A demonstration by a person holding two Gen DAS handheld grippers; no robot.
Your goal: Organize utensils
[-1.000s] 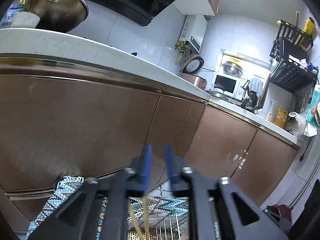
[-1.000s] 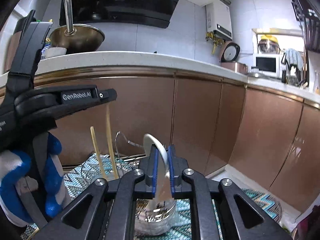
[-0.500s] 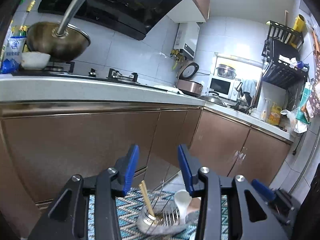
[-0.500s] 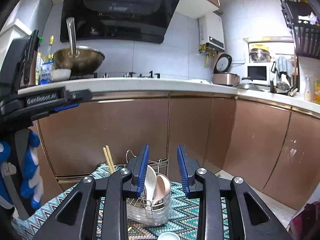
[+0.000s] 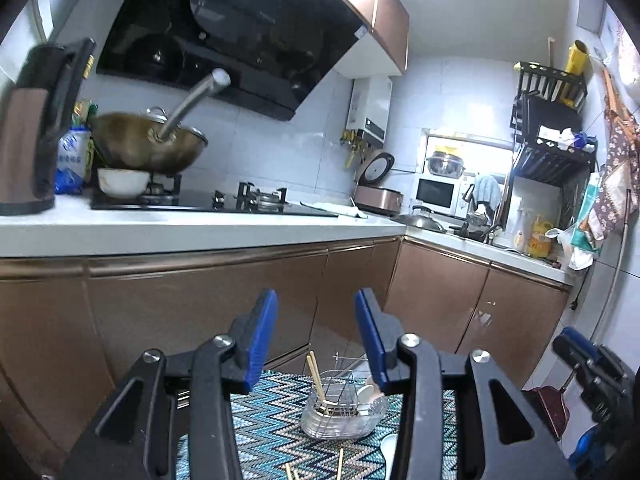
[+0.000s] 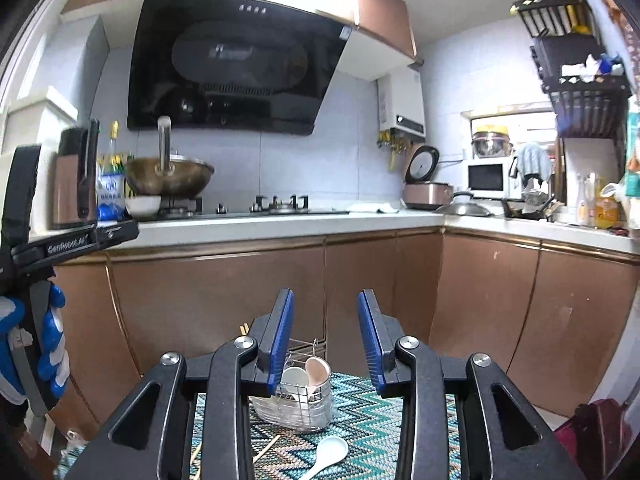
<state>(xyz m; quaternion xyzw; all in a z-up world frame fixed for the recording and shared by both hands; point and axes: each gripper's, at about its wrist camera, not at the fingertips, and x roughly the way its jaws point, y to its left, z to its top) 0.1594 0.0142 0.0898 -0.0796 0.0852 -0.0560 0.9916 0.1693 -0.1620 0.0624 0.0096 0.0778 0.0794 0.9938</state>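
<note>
You are partway through. The wire utensil caddy in its clear plastic drip tray [image 6: 294,398] already holds a white ceramic spoon [image 6: 295,376] and a pinkish one [image 6: 316,370] on its right side, and a pair of pale wooden chopsticks [image 5: 315,374] stands upright in its left side. Still loose on the blue zigzag-patterned woven mat [image 6: 360,420] are a white ceramic soup spoon [image 6: 330,454], lying in front of the caddy toward the mat's near edge, and at least two or three more wooden chopsticks [image 5: 340,466] near that same edge; the bottom of the view cuts them off, so you may have more to collect than shows.

Your left gripper [image 5: 316,334] has nothing between its blue pads, which stand apart. Your right gripper [image 6: 325,336] is empty too, with its jaws opening. Both sit above and well back from the caddy, pointing across it at the copper-brown cabinet doors [image 6: 224,300]. The loose spoon lies below the right gripper, slightly nearer you than the caddy; the loose chopsticks lie below the left.
</note>
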